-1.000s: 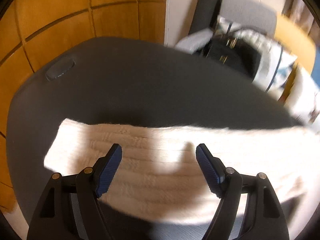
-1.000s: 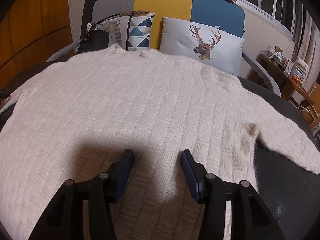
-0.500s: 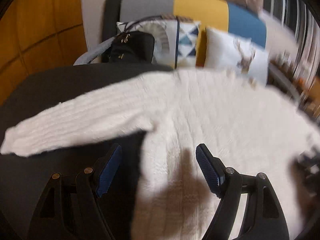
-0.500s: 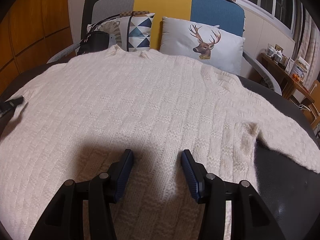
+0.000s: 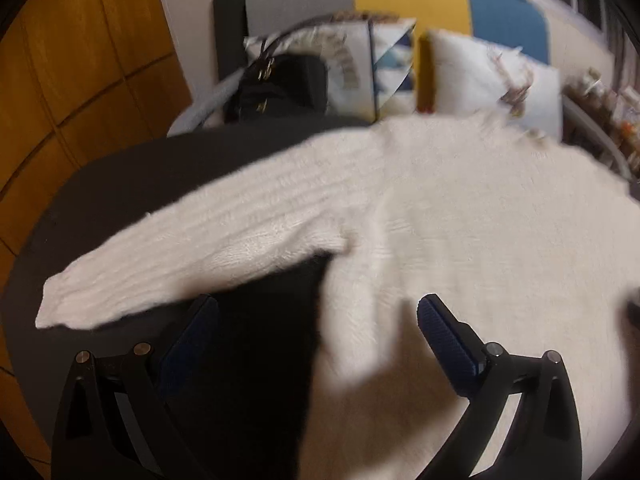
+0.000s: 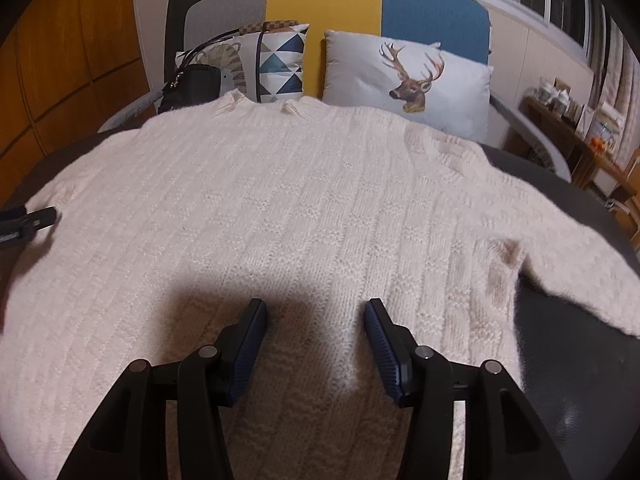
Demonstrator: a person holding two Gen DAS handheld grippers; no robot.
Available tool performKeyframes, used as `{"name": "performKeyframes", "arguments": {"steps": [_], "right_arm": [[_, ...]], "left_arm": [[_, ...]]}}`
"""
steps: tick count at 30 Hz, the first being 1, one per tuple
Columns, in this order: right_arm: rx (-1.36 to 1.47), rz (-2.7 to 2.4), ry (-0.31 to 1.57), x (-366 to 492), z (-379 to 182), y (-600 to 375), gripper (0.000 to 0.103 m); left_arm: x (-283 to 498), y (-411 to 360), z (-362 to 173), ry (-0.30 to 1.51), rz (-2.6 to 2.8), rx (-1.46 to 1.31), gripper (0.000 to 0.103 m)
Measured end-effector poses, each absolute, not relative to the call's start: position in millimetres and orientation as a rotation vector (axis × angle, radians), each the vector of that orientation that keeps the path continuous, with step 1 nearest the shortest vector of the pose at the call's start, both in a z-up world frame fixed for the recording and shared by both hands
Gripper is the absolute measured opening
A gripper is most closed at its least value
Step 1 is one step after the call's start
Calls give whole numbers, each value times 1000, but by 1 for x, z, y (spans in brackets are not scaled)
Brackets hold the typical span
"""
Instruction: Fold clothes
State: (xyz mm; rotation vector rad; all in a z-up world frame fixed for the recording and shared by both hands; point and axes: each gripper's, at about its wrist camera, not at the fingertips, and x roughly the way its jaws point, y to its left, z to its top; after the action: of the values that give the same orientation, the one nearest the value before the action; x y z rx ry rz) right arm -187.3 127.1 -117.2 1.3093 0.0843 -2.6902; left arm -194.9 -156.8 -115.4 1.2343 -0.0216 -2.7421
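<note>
A cream knitted sweater lies spread flat, front up, on a dark round table, collar toward the sofa. Its left sleeve stretches out to the left and its right sleeve to the right. My left gripper hangs over the armpit where the sleeve meets the body; its jaws are opening wide, with the sweater's side edge and bare table below them and nothing pinched. One of its tips shows at the far left of the right wrist view. My right gripper stands open over the sweater's lower middle.
Behind the table stands a sofa with a grey, yellow and blue back, a deer pillow, a triangle-patterned pillow and a black bag. Wooden wall panels are at the left. A low side table with small items is at the right.
The left gripper has swung from over the sleeve's end to the armpit by the sweater's body, and its jaws now stand wider. The right gripper has not moved.
</note>
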Motion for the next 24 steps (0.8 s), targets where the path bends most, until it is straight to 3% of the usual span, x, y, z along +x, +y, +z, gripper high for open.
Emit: {"name": "performKeyframes", "arguments": {"steps": [3, 7, 15, 18, 21, 24], "right_arm": [[1380, -2679, 59, -178, -97, 131, 51], [1227, -2566, -204, -128, -68, 132, 51], [1285, -2458, 152, -46, -103, 81, 51], [1209, -2496, 273, -25, -106, 82, 51], [1154, -2538, 219, -9, -109, 103, 51], [1074, -2586, 189, 4, -113, 112, 51]], "left_arm": [[-152, -154, -96, 62, -2864, 1210, 101], [-109, -128, -94, 46, -2955, 1181, 101], [-79, -73, -135, -286, -2911, 1229, 101], [-75, -81, -134, -197, -2921, 1235, 101], [-77, -89, -137, -106, -2933, 1261, 101], [-76, -86, -137, -125, -2930, 1244, 102]]}}
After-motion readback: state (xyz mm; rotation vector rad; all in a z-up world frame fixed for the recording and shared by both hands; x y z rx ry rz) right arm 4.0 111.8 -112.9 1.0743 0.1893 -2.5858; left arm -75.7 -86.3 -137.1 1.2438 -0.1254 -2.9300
